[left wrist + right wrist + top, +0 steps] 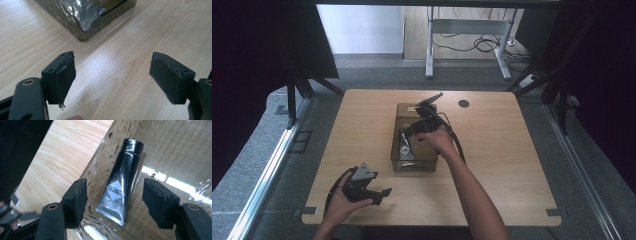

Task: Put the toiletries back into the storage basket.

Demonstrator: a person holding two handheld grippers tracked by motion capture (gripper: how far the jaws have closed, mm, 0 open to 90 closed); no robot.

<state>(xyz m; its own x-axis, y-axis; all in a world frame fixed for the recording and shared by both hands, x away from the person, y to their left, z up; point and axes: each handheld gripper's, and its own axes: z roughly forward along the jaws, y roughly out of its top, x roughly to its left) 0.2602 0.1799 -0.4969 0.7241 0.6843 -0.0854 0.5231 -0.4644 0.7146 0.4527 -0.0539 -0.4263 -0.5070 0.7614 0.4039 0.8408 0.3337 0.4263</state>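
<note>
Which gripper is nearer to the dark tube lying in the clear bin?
Right. The right gripper hangs over the clear bin, jaws open above the dark tube. The left gripper is open too, off the bin's near corner, over bare table.

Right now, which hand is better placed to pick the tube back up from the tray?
Right. Its tool hangs open directly over the tube in the tray; the left tool sits apart at the table's near edge.
</note>
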